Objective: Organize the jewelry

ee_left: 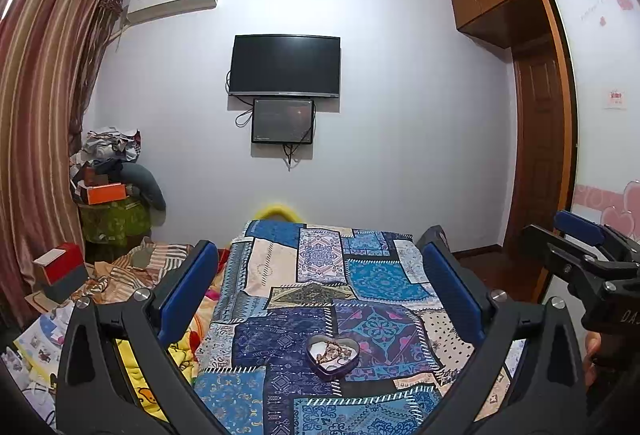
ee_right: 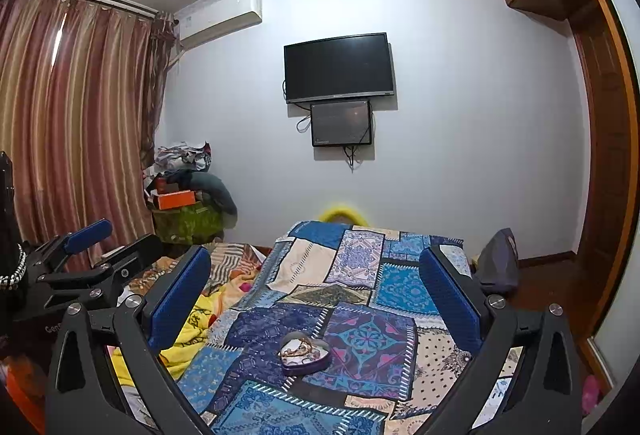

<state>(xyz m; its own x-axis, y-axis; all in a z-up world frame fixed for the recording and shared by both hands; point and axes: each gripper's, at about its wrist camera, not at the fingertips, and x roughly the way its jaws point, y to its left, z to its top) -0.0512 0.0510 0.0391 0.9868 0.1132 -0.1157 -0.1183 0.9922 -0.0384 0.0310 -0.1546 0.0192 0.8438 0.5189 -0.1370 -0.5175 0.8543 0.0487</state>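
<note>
A heart-shaped blue tin [ee_left: 333, 357] lies open on the patchwork bedspread [ee_left: 320, 275], with a tangle of gold chain jewelry [ee_left: 331, 349] inside. It also shows in the right wrist view [ee_right: 305, 354] with the jewelry [ee_right: 298, 349]. My left gripper [ee_left: 320, 267] is open and empty, held above and short of the tin. My right gripper [ee_right: 316, 271] is open and empty, also above and short of the tin. The right gripper also shows at the right edge of the left wrist view [ee_left: 580, 243], and the left gripper at the left of the right wrist view [ee_right: 90, 243].
The bed runs to the far wall under a wall TV [ee_left: 285, 66] and a small screen [ee_left: 282, 121]. Yellow and striped blankets [ee_left: 140, 267] lie at the left. A pile of boxes and clothes [ee_left: 112, 187] stands in the corner by the curtains [ee_left: 36, 115]. A wardrobe [ee_left: 532, 115] is at right.
</note>
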